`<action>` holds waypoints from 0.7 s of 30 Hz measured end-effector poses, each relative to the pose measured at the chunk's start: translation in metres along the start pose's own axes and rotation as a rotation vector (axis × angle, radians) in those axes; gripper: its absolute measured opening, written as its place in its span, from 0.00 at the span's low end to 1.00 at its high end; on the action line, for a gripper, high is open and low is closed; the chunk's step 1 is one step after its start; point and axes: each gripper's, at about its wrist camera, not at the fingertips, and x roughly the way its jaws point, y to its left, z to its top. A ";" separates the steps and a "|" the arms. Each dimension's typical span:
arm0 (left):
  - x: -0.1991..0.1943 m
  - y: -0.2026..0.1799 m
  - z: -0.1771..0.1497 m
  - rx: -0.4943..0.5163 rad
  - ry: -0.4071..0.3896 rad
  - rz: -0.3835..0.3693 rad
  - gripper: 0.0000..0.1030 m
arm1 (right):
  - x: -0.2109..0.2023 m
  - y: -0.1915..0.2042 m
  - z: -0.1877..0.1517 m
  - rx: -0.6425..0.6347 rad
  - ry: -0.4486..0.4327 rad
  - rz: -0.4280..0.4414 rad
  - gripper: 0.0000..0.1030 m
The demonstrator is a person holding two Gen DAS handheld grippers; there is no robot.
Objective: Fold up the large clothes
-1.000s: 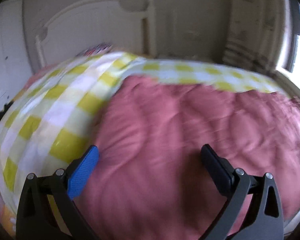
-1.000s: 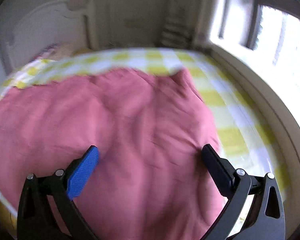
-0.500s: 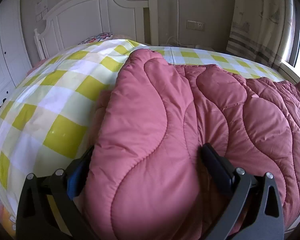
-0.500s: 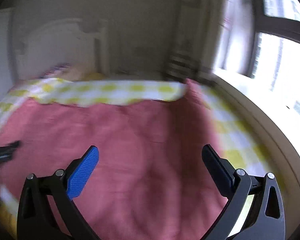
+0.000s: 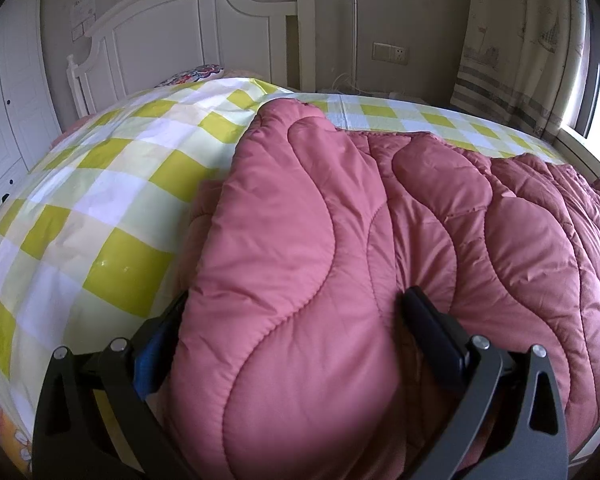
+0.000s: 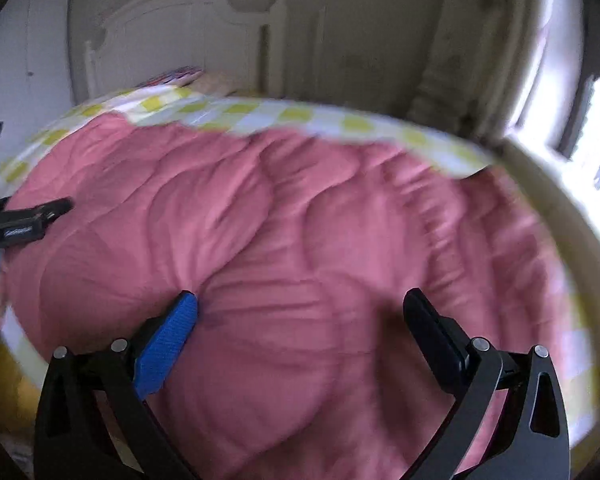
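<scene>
Pink quilted coat (image 5: pixel 340 264) lies bunched on the checked bedsheet (image 5: pixel 100 208), its near edge at the foot of the bed away from the white headboard (image 5: pixel 188 36); judged early in the fold, no neat layers yet, most folding left. Left gripper (image 5: pixel 296 320) has its jaws wide apart with a thick puff of coat bulging between them, not clamped. Right gripper (image 6: pixel 300 316) also spread, over the coat; no readable writing, right view blurred.

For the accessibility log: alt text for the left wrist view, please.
A thick pink quilted comforter bulges between the open left tongs, hiding most of the blue finger. It lies on a yellow-checked bed cover, with a white headboard behind.
</scene>
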 end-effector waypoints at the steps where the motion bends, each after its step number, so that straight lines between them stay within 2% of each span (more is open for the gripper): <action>1: -0.001 0.001 0.000 -0.001 -0.001 -0.001 0.98 | 0.000 -0.010 0.000 0.036 0.005 -0.012 0.95; 3: 0.000 0.000 0.000 -0.002 0.000 -0.003 0.98 | 0.015 -0.046 -0.004 0.135 0.052 -0.022 0.95; 5: 0.000 0.001 0.000 -0.003 -0.001 -0.005 0.98 | 0.025 -0.060 -0.015 0.156 0.064 -0.029 0.95; 13: 0.002 0.004 0.001 -0.002 0.000 -0.011 0.98 | 0.033 -0.067 -0.017 0.175 0.061 0.009 0.96; 16: -0.005 0.003 0.004 -0.033 0.016 0.014 0.98 | 0.031 -0.068 -0.019 0.173 0.058 0.006 0.96; 18: -0.022 -0.004 0.011 -0.051 -0.012 -0.030 0.97 | 0.030 -0.068 -0.023 0.169 0.057 -0.001 0.96; 21: -0.049 -0.034 0.022 0.004 -0.079 -0.095 0.98 | 0.031 -0.067 -0.023 0.168 0.058 -0.004 0.96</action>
